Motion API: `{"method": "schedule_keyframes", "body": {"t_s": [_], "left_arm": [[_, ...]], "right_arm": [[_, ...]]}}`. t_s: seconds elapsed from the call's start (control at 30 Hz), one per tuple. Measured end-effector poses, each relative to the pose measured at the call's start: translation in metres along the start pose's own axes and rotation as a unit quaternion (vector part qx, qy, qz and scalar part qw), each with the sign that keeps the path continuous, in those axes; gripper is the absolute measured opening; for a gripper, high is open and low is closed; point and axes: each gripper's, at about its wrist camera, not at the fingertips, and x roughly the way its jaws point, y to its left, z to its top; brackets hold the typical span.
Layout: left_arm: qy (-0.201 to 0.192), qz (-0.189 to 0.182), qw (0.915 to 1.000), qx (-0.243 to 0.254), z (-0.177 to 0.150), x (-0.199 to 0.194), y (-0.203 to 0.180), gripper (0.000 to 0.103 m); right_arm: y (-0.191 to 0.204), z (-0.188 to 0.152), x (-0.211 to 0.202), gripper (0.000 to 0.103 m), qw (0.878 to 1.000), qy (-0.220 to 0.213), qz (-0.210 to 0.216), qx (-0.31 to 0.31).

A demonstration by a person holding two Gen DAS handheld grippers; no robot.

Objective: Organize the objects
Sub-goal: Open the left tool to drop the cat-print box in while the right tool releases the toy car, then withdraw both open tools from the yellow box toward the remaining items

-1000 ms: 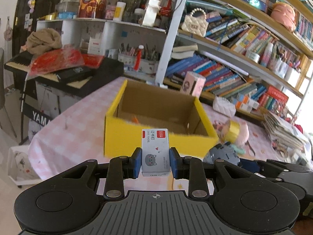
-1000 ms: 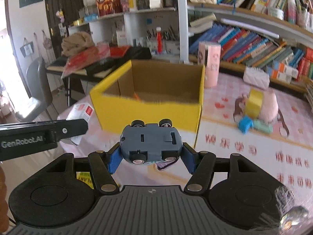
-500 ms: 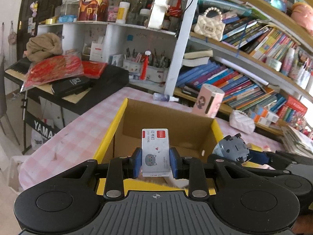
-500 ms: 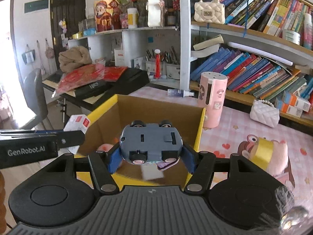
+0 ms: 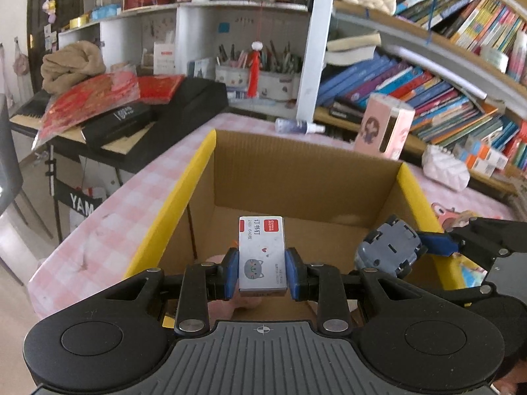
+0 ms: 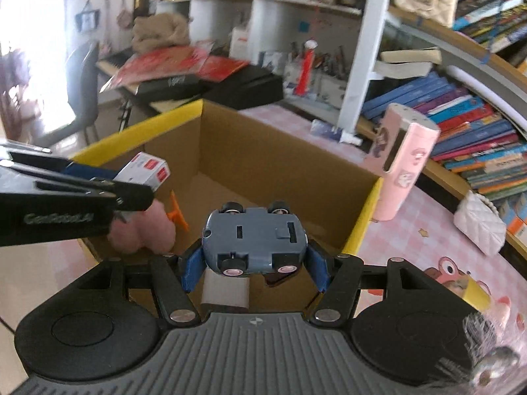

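An open cardboard box with yellow outer walls [image 5: 194, 171] [image 6: 365, 210] stands on the pink checked table. My left gripper [image 5: 262, 271] is shut on a small white staple box [image 5: 262, 256] with a red label and a grey cat face, held over the box's opening. My right gripper [image 6: 255, 263] is shut on a blue-grey toy car [image 6: 253, 237], turned wheels up, also above the opening. In the left wrist view the car [image 5: 388, 250] shows at the right. Inside lie a pink fluffy thing [image 6: 141, 230], an orange piece [image 6: 176, 212] and a pale block [image 6: 225, 291].
A pink cylindrical container [image 6: 402, 164] and a small spray bottle [image 5: 298, 126] stand behind the box. A white quilted pouch [image 6: 479, 223] lies at the right. Bookshelves [image 5: 428, 75] fill the back. A keyboard with red bags [image 5: 98, 98] stands to the left of the table.
Both grippers moved forward from in front of the yellow box to above its opening, still holding the staple box and the toy car. The right gripper rolled, tilting its view.
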Motion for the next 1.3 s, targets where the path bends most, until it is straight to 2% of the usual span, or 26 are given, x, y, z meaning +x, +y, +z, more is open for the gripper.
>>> {"method": "schedule_keyframes", "body": {"t_s": [0.3,0.53,0.63,0.7,0.93,1.13,1.23,1.3], "left_arm": [[0.021,0.01,0.9996,0.017,-0.004,0.014,-0.008,0.028],[0.016,0.01,0.9996,0.021,-0.005,0.015,-0.009,0.031],[0.006,0.015,0.9995,0.026,-0.007,0.012,-0.01,0.04],[0.0,0.014,0.9996,0.026,-0.007,0.009,-0.009,0.049],[-0.002,0.005,0.9996,0.028,-0.009,0.002,-0.01,0.053],[-0.009,-0.002,0.9993,0.037,-0.011,-0.004,-0.014,0.06],[-0.025,-0.006,0.9989,0.038,-0.011,-0.013,-0.014,0.067],[-0.042,-0.009,0.9984,0.036,-0.01,-0.021,-0.014,0.074]], "right_arm": [[-0.008,0.002,0.01,0.061,0.999,0.007,0.052,-0.006],[-0.007,0.003,0.01,0.062,0.998,0.011,0.061,-0.009],[-0.003,0.003,0.01,0.069,0.997,0.02,0.065,-0.022],[-0.003,0.003,0.009,0.072,0.997,0.019,0.07,-0.022],[-0.012,0.001,0.008,0.073,0.994,0.013,0.094,-0.051],[-0.023,0.0,0.008,0.076,0.99,0.008,0.115,-0.082],[-0.02,0.0,0.006,0.08,0.991,0.004,0.103,-0.085],[-0.018,0.0,0.004,0.088,0.994,-0.003,0.074,-0.085]]}}
